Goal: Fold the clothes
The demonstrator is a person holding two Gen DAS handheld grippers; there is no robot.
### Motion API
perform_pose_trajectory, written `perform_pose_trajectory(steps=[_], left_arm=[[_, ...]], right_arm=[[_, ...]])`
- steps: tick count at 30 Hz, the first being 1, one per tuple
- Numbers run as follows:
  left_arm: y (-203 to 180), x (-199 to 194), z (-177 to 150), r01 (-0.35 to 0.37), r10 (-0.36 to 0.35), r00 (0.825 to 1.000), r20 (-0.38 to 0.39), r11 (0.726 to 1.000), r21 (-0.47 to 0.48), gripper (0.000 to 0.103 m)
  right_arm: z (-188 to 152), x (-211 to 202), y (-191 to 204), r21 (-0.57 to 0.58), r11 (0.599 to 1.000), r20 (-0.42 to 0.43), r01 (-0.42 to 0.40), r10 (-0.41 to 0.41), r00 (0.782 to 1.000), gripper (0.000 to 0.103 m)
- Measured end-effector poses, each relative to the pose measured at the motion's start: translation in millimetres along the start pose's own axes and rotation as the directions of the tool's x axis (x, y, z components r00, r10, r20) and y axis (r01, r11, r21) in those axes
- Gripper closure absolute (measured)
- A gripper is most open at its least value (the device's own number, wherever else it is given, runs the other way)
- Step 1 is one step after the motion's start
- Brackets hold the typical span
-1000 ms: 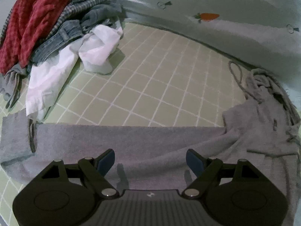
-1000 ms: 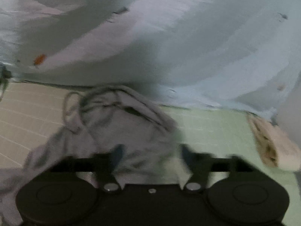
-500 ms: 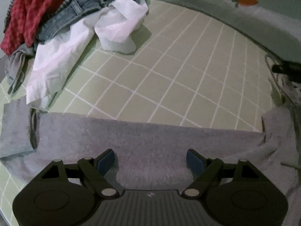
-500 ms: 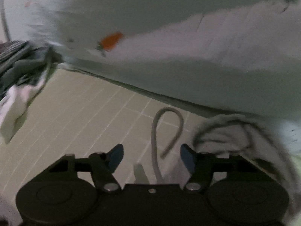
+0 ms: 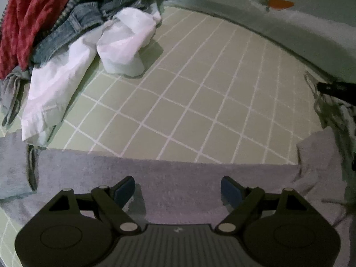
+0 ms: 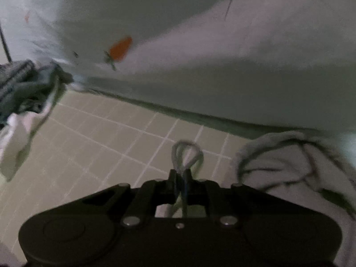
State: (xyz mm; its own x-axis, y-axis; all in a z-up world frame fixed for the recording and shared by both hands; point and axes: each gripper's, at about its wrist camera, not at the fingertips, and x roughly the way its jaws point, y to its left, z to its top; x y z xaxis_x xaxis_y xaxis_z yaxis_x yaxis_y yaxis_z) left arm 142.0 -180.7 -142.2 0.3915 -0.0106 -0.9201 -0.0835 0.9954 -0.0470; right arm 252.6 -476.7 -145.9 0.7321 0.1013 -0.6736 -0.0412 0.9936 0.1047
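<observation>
Left gripper (image 5: 178,189): jaws spread wide, nothing between them, poised over the grey garment (image 5: 169,178), which lies flat across the 6 o'clock band of the left wrist view; whether the pads touch the fabric cannot be told. A folded grey sleeve (image 5: 13,166) sits at 8 o'clock, and the garment bunches up at 3 to 4 o'clock. Beyond it, green checked sheet (image 5: 200,93) fills the centre. At 10 to 11 o'clock lies a heap: white shirt (image 5: 66,73) nearest, then denim jeans (image 5: 66,29), then red knit (image 5: 24,15). At 1 o'clock, pale bedding with an orange carrot print (image 5: 279,3). Right gripper (image 6: 181,180): jaws closed together, pinching a grey drawstring (image 6: 187,153) whose loop stands out just past the tips at centre. The crumpled grey hood (image 6: 287,162) lies at 3 to 4 o'clock, checked sheet behind the loop, carrot bedding farthest back; view blurred.
</observation>
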Motion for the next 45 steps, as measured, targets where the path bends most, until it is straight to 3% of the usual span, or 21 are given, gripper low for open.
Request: perform_pose_trajectory(steps=[5, 8, 10, 12, 14, 16, 17, 18, 20, 22, 24, 28, 30, 32, 37, 45], left_arm=[[4, -21, -8, 0.013, -0.013, 0.999, 0.031, 1.0, 0.003, 0.018], [7, -40, -14, 0.02, -0.022, 0.998, 0.056, 1.0, 0.023, 0.018], [10, -51, -19, 0.022, -0.024, 0.997, 0.073, 0.999, 0.037, 0.018], [13, -62, -23, 0.021, -0.025, 0.996, 0.091, 0.998, 0.052, 0.018], [17, -72, -27, 0.019, -0.027, 0.994, 0.108, 0.998, 0.067, 0.018], [23, -85, -33, 0.014, -0.024, 0.992, 0.127, 0.997, 0.074, 0.018], [29, -90, -36, 0.007, -0.017, 0.991, 0.136, 0.997, 0.073, 0.018], [36, -92, -38, 0.0, -0.01, 0.99, 0.142, 0.997, 0.072, 0.018], [49, -96, -43, -0.017, 0.007, 0.989, 0.145, 0.998, 0.067, 0.018], [65, -98, -50, -0.034, 0.026, 0.989, 0.147, 0.998, 0.057, 0.018], [84, -97, -55, -0.059, 0.052, 0.988, 0.148, 0.997, 0.044, 0.018], [123, -91, -62, -0.104, 0.097, 0.985, 0.144, 0.994, 0.036, 0.018], [142, -83, -62, -0.114, 0.108, 0.985, 0.132, 0.993, 0.041, 0.018], [155, -74, -59, -0.113, 0.105, 0.987, 0.124, 0.992, 0.059, 0.018], [179, -49, -47, -0.092, 0.078, 0.991, 0.109, 0.988, 0.127, 0.018], [194, -6, -29, -0.038, 0.019, 0.997, 0.08, 0.968, 0.249, 0.018]], right_arm=[[-31, -131, -5, 0.037, 0.997, 0.19, -0.066, 0.058, 0.98, 0.097], [-67, -186, -5, 0.045, 0.997, 0.193, -0.056, 0.046, 0.98, 0.097], [-100, -202, -7, 0.09, 0.995, 0.118, -0.036, 0.025, 0.993, 0.099], [-137, -205, -10, 0.159, 0.987, -0.017, 0.018, -0.016, 1.0, 0.099], [-169, -207, -7, 0.191, 0.978, -0.154, 0.09, -0.06, 0.986, 0.099], [-186, -212, 0, 0.206, 0.972, -0.189, 0.115, -0.076, 0.979, 0.094], [-189, -215, 3, 0.216, 0.969, -0.19, 0.12, -0.079, 0.979, 0.087], [-191, -219, 4, 0.227, 0.966, -0.189, 0.124, -0.082, 0.979, 0.071], [-192, -224, 8, 0.236, 0.961, -0.185, 0.144, -0.1, 0.978, 0.049], [-197, -223, 17, 0.243, 0.957, -0.203, 0.16, -0.111, 0.973, 0.045], [-203, -221, 28, 0.25, 0.952, -0.223, 0.175, -0.119, 0.967, 0.024], [-221, -221, 55, 0.266, 0.944, -0.267, 0.196, -0.123, 0.956, 0.014], [-229, -220, 71, 0.274, 0.939, -0.284, 0.208, -0.127, 0.95, 0.001], [-237, -219, 88, 0.283, 0.931, -0.303, 0.229, -0.14, 0.943, 0.0], [-246, -209, 127, 0.231, 0.899, -0.312, 0.371, -0.293, 0.904, 0.0], [-247, -207, 142, 0.342, 0.803, -0.332, 0.488, -0.383, 0.862, 0.0]])
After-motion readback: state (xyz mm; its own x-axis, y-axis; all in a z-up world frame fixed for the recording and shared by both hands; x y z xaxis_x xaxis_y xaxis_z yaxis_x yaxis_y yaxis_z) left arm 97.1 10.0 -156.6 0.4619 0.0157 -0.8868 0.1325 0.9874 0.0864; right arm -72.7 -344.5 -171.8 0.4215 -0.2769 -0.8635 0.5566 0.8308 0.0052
